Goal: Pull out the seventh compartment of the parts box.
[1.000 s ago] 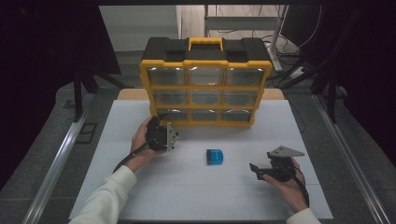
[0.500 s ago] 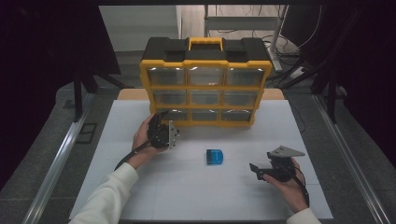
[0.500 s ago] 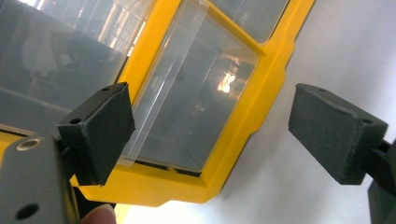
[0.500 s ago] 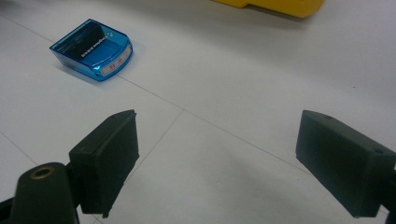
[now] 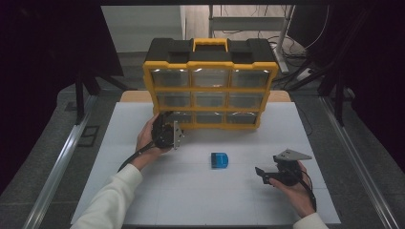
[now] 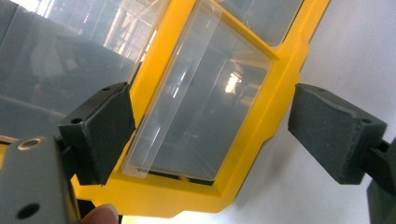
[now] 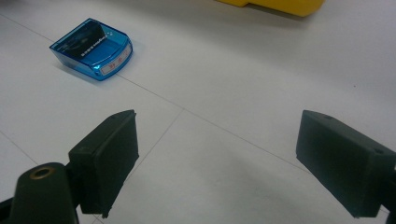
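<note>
Nearest the person: right gripper (image 5: 261,172) rests low over the white table (image 5: 191,200), held in the right hand (image 5: 298,188), jaws spread wide and holding nothing. In the right gripper view its jaws point over bare table, with the small blue case (image 7: 92,43) lying flat beyond its left jaw, well apart from both pads.

Mid-table: blue case (image 5: 219,159) sits alone, between the two grippers, near the front of the organizer but not touching it.

Farther: left gripper (image 5: 168,125), held in the left hand (image 5: 148,138), is up against the bottom-left corner of the yellow organizer (image 5: 210,88). In the left gripper view its jaws stand open on either side of the clear bottom-left drawer (image 6: 201,100); the drawer front looks tilted out of the yellow frame at one edge (partly pulled, as far as I can judge). Neither pad visibly presses on it.

Judged step: opening this drawer, likely to receive the blue case.

Risks from here:
- One pad sits over the yellow frame rather than the drawer lip; closing there would clamp the frame and the drawer would not move.
- The clear plastic front is smooth; a shallow pinch could slip off.
- Pulling hard at a bottom corner could drag or tip the whole organizer forward, since nothing braces it.
- A skewed pull could jam the drawer in its slot.
</note>
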A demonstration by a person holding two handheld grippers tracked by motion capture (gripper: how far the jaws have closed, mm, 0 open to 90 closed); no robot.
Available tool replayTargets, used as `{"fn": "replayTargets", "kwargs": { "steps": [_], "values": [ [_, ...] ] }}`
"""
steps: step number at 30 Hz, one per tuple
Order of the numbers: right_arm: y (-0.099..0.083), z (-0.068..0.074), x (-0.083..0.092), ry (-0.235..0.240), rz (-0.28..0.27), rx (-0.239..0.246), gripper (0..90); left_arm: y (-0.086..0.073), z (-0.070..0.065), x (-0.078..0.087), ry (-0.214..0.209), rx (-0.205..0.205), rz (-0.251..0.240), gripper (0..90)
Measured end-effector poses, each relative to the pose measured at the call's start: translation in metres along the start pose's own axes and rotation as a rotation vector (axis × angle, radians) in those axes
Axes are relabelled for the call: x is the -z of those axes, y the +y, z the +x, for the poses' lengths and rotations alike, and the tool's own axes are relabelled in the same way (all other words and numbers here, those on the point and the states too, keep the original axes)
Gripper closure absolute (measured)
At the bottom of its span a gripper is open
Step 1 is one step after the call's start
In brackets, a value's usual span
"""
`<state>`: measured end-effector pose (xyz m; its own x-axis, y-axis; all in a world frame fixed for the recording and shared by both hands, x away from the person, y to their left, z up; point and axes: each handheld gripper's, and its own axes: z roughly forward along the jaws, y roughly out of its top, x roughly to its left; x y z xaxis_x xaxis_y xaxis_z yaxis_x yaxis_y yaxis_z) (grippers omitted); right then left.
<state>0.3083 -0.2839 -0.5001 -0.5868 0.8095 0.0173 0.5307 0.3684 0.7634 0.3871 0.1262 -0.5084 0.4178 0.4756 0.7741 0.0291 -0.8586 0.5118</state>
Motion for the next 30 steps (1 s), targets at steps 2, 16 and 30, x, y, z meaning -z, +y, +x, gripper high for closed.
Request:
{"fn": "replayTargets", "kwargs": {
  "steps": [2, 16, 30],
  "values": [
    [0.0, 0.0002, -0.0003, 0.002, 0.0, 0.0, 13.5, 0.0003, 0.0009, 0.0001, 0.002, -0.018, 0.012, 15.0],
    [-0.0001, 0.0004, -0.0006, 0.003, 0.003, 0.0, 13.4, 0.0, -0.0008, -0.0052, 0.046, -0.032, 0.002, 19.6],
    [-0.0002, 0.0004, -0.0006, 0.002, 0.003, 0.001, 13.4, -0.0019, -0.001, -0.0095, 0.083, -0.038, 0.007, 23.9]
  ]
}}
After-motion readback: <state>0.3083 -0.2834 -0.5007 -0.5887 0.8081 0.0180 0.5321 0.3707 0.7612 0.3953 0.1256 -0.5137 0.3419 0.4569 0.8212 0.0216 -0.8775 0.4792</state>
